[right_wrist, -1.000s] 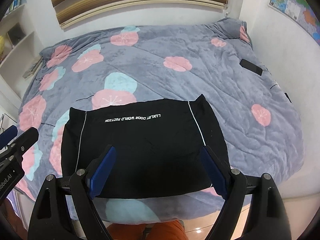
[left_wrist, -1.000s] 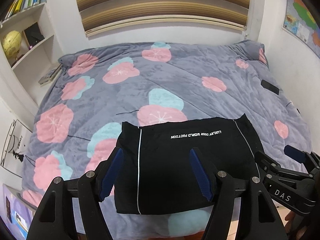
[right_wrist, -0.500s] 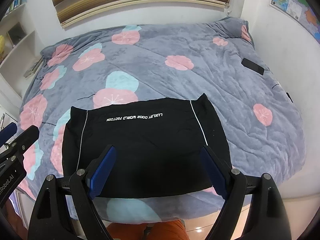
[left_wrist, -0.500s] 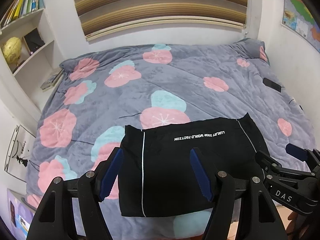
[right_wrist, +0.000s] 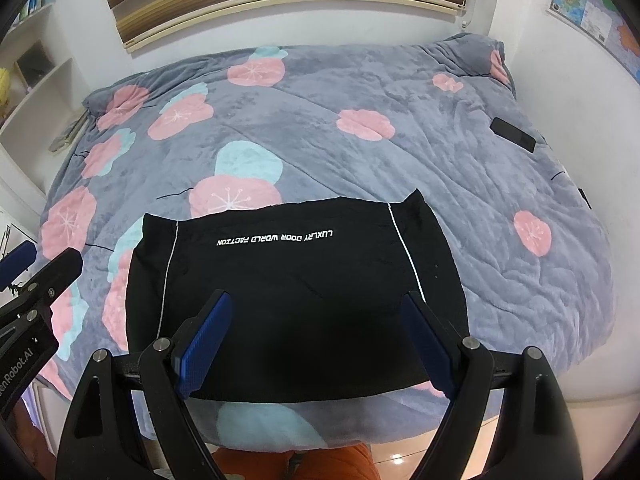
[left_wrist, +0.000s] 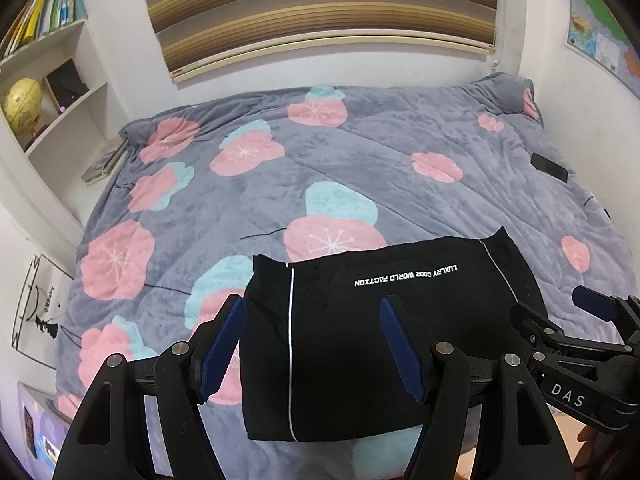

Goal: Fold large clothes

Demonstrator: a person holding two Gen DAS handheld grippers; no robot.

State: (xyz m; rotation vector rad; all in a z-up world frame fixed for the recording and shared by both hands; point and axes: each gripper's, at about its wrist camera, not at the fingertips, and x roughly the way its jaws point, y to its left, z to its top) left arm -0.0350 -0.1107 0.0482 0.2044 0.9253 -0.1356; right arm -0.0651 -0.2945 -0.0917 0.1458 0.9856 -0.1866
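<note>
left-wrist view only: yellow globe (left_wrist: 22, 104) and coloured book spines (left_wrist: 44, 8) on the white wall shelves (left_wrist: 68, 120) left of the bed; black-and-white drawing on paper (left_wrist: 36, 308) low on the left wall; right gripper's "DAS" side plate at the right edge.
right-wrist view only: orange fabric (right_wrist: 292, 464) and shiny floor under the bed's near edge; left gripper's black finger poking in from the left.
both views: grey fleece bedspread with pink and teal flowers (left_wrist: 360, 152); flat black rectangular phone-like object (right_wrist: 513, 134) on the spread near its right edge; striped brown roller blind (left_wrist: 320, 12) on the far wall; map (right_wrist: 592, 12) on the right wall.
edges/room: folded black fabric garment with thin white piping and white lettering (right_wrist: 296, 288) sits at the bedspread's near edge, close to the drop-off. Spread beyond it to the far wall is bare but for the phone-like thing. Walls tight on the left and right sides of the bed.
garment: flat, roughly rectangular block; lettering reads upside down along its far side; one piping line near each side; small corner sticks up at its far right.
left gripper (left_wrist: 316, 344): jaws apart, nothing between the blue pads, hovering above the garment's left part.
right gripper (right_wrist: 316, 340): jaws wide apart, empty, above the garment's near middle-right.
</note>
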